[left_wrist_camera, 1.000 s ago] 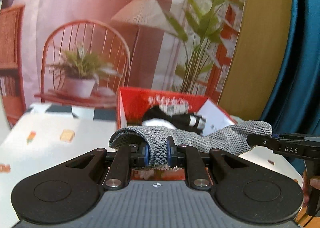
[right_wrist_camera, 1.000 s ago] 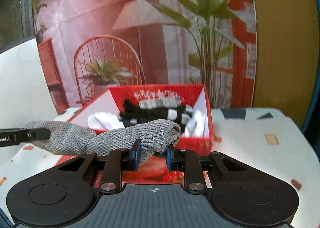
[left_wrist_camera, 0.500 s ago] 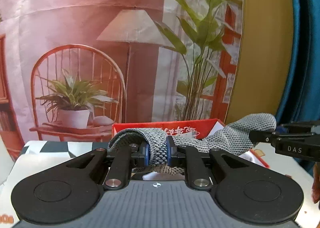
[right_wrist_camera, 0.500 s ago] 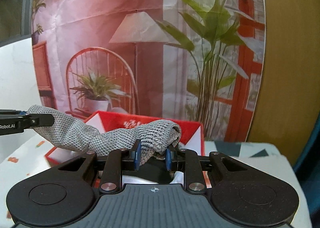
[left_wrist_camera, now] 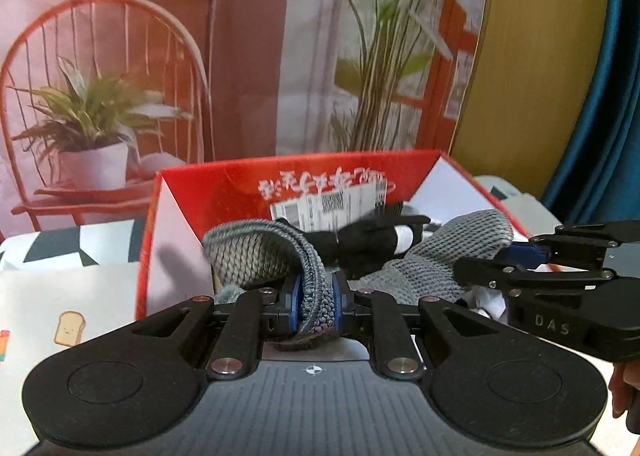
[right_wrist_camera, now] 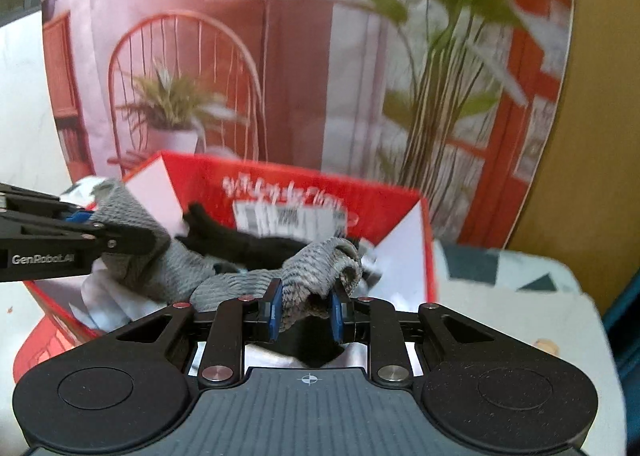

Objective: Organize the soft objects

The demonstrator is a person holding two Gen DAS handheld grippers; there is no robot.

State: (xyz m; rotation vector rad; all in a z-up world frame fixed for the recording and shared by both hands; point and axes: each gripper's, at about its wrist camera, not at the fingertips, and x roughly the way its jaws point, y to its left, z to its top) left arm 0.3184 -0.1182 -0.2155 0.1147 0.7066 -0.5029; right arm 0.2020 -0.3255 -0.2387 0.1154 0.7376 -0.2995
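Two grippers share one grey knitted sock, each clamped on an end of it above an open red cardboard box. From the left wrist camera, the left gripper [left_wrist_camera: 315, 306] has its blue-padded fingers [left_wrist_camera: 294, 306] drawn narrow and pressed on the ribbed cuff of the grey knitted sock [left_wrist_camera: 276, 252], which arches up and leftward from the pads. The sock's other end runs right to the right gripper [left_wrist_camera: 506, 256], seen from the side, its black fingers pinched on the rounded toe. Behind the sock, inside the red cardboard box [left_wrist_camera: 224, 183], lies a black sock bundle [left_wrist_camera: 360, 242] with a white band. This view alone shows the white tablecloth with a toast print [left_wrist_camera: 70, 330] to the left of the box, a blue curtain [left_wrist_camera: 596, 95] at the right edge, and part of a hand [left_wrist_camera: 620, 396] on the right gripper's handle. From the right wrist camera, the right gripper [right_wrist_camera: 306, 310] holds the bunched grey end between its fingers [right_wrist_camera: 275, 310], set slightly wider than the left pair. The left gripper [right_wrist_camera: 120, 238] enters from the left, closed on the far end. Only here do white soft items [right_wrist_camera: 100, 296] show in the box's near left corner, beneath the sagging sock. A printed backdrop of a chair, lamp and plants [right_wrist_camera: 280, 75] stands behind the box in both views.
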